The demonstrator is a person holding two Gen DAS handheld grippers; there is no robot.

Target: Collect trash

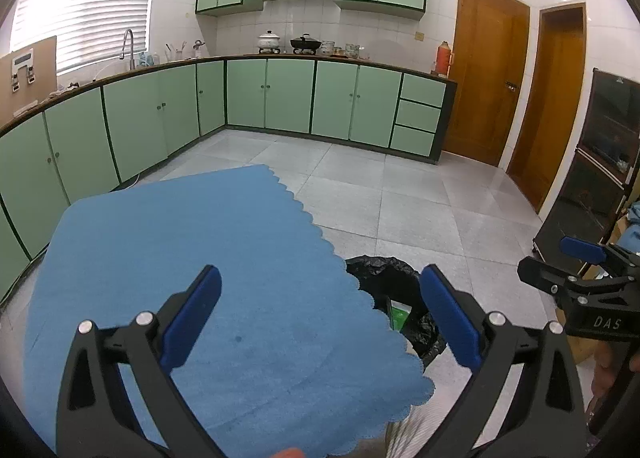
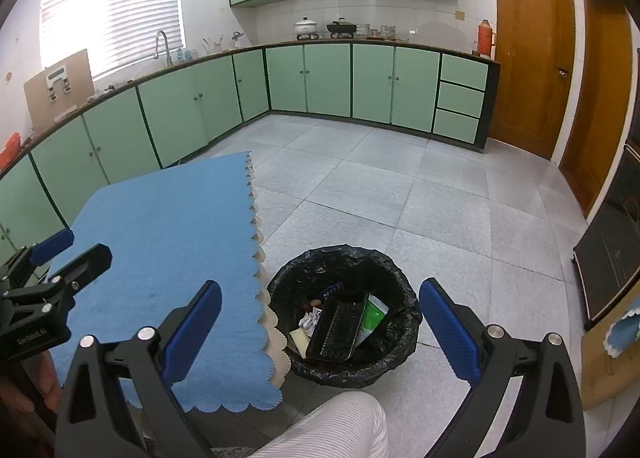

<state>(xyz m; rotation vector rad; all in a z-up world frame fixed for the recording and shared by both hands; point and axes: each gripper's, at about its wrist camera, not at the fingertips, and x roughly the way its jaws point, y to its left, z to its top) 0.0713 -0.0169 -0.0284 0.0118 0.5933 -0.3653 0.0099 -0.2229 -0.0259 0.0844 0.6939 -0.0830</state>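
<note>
A round bin lined with a black bag (image 2: 404, 290) stands on the floor beside the table; it holds a black keyboard-like slab (image 2: 336, 328), a green and white packet (image 2: 374, 316) and crumpled paper (image 2: 310, 322). In the left wrist view the bin (image 1: 380, 270) peeks out past the table's edge. My left gripper (image 1: 320, 316) hovers open above the blue tablecloth (image 1: 180, 258), holding nothing. My right gripper (image 2: 320, 332) hangs open over the bin, also with nothing in it. Each gripper shows in the other's view: the right one (image 1: 580, 270), the left one (image 2: 60, 258).
The blue scalloped tablecloth (image 2: 168, 242) covers the table at the left. Green cabinets (image 2: 320, 78) line the walls, wooden doors (image 2: 528, 58) stand at the right, and a dark cabinet (image 1: 600, 178) sits at the far right. A striped trouser knee (image 2: 332, 426) shows below the bin.
</note>
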